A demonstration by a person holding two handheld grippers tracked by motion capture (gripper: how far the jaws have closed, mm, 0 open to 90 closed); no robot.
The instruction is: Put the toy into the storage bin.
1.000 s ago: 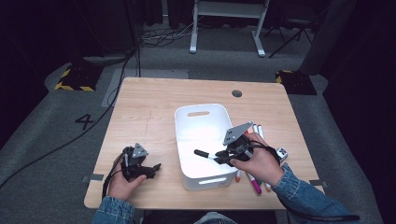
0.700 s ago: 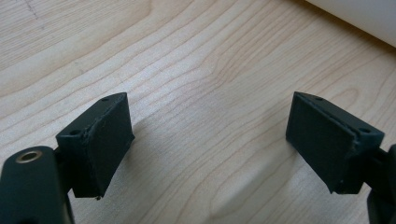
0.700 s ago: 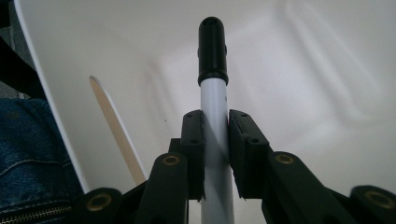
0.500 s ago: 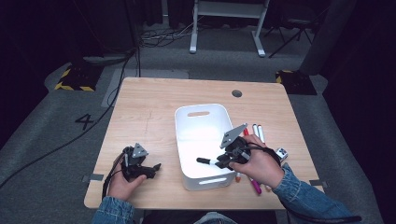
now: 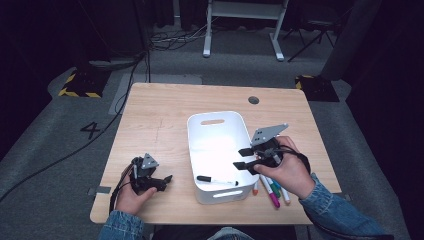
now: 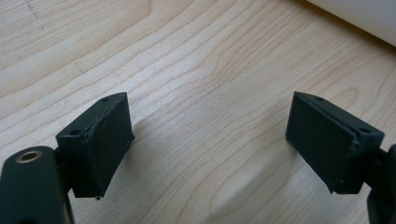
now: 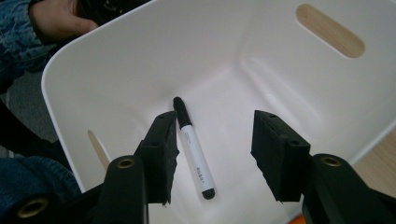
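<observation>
Marker point(image 5: 216, 180) is seen from the high view lying in the white bin point(image 5: 202, 145), just dropped; more markers point(image 5: 272, 190) wait right of the bin. Right hand-held gripper point(image 7: 212, 140) has just been opening, jaws empty above it. Left hand-held gripper point(image 6: 208, 135): half open, nothing held. Next pickup probably needs those loose markers.

High view above the near edge, looking forward and down, right gripper view close over the white plastic bin point(image 7: 140, 60), shared with high view point(image 5: 220, 120), left gripper view near the light wooden table point(image 6: 196, 70)

So my right gripper point(image 5: 241, 158) lets go: its jaws have just been opening, and the marker point(image 5: 216, 179) that was clamped between them now lies loose on the bin point(image 5: 199, 131) floor.
</observation>
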